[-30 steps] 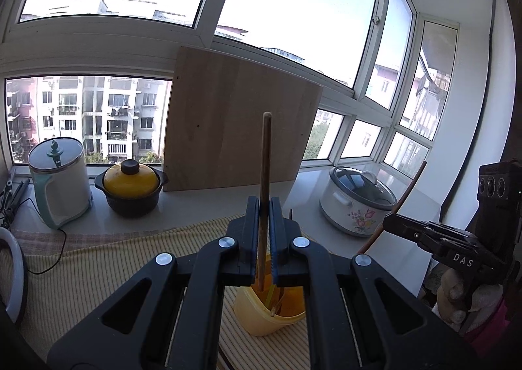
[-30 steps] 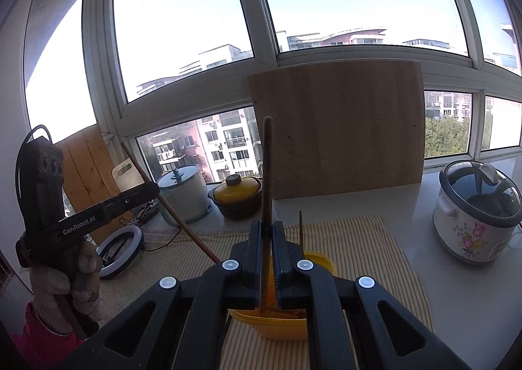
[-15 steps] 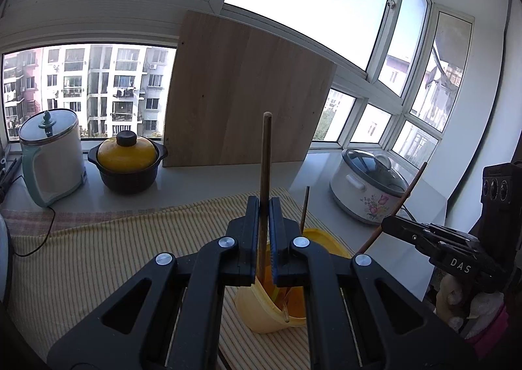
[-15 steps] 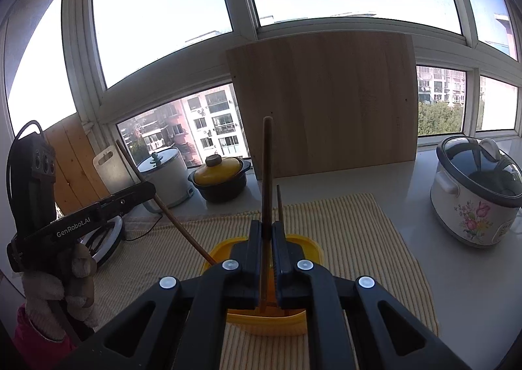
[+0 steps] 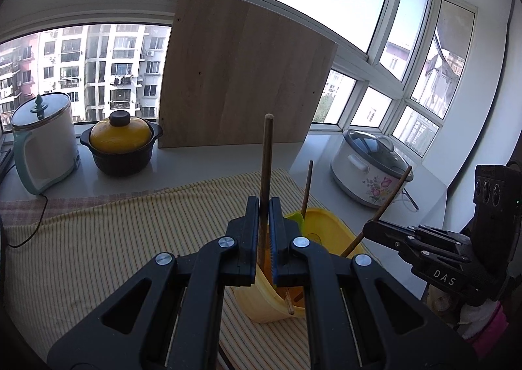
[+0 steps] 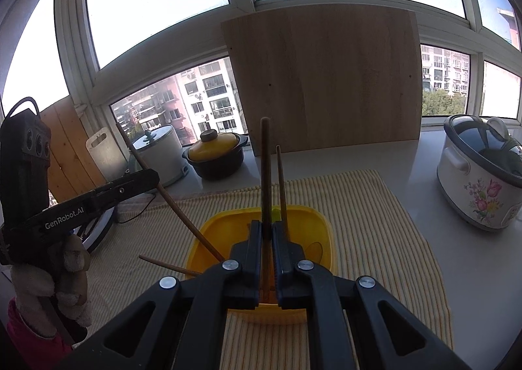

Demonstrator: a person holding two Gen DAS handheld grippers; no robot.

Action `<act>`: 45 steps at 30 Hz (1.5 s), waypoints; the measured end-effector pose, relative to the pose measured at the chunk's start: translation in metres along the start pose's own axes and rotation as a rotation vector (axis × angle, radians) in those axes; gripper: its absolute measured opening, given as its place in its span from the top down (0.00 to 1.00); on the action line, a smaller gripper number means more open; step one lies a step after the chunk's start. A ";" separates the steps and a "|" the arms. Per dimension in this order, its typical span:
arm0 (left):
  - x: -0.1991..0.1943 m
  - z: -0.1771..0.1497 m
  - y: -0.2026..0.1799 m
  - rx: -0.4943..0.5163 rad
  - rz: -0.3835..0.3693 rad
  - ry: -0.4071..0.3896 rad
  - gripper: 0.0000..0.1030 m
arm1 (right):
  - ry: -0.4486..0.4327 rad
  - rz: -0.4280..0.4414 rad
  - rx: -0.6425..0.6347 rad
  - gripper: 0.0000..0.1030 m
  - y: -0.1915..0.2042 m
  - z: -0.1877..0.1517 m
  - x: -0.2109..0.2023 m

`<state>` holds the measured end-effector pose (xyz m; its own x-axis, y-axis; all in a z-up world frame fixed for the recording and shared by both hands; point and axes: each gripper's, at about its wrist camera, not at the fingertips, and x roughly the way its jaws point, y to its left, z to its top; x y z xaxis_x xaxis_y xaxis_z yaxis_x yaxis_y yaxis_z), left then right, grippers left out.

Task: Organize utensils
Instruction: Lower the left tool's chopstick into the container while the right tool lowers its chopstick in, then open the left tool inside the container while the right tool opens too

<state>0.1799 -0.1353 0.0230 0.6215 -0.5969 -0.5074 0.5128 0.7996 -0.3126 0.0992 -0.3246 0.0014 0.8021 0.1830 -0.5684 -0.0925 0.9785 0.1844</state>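
White bench under bay windows, striped yellow cloth on it, yellow tub on cloth, left gripper and right gripper each clamped on an upright chopstick over tub, wood board, cookers and lidded pot behind.

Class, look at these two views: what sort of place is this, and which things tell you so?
Probably a home kitchen counter by a window: a lidded yellow pot, a flowered cooker and a big wooden board stand along it.
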 end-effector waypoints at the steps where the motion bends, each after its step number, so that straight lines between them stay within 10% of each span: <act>1: 0.000 0.000 0.000 0.001 -0.003 0.003 0.97 | 0.001 -0.001 -0.001 0.94 0.001 -0.001 0.000; 5: 0.001 -0.002 -0.002 0.015 -0.003 0.020 0.93 | -0.010 -0.004 -0.004 0.70 0.002 -0.002 -0.003; 8: -0.003 -0.004 -0.001 0.013 -0.005 0.010 0.69 | -0.010 0.002 -0.003 0.64 0.004 -0.002 -0.006; 11: -0.008 -0.005 0.000 0.015 -0.013 0.005 0.69 | -0.031 -0.010 -0.017 0.39 0.008 -0.004 -0.010; 23: -0.040 -0.009 0.015 0.016 0.029 -0.029 0.68 | -0.100 -0.003 -0.058 0.13 0.029 -0.005 -0.035; 28: -0.057 -0.018 0.026 0.018 0.064 -0.040 0.52 | -0.110 0.025 -0.064 0.06 0.038 -0.011 -0.044; 45: -0.036 -0.097 0.092 -0.081 0.130 0.201 0.52 | -0.009 0.087 0.000 0.09 0.049 -0.071 -0.042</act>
<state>0.1474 -0.0340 -0.0651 0.5447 -0.4704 -0.6943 0.3819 0.8762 -0.2941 0.0189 -0.2777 -0.0224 0.7965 0.2660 -0.5430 -0.1619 0.9591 0.2324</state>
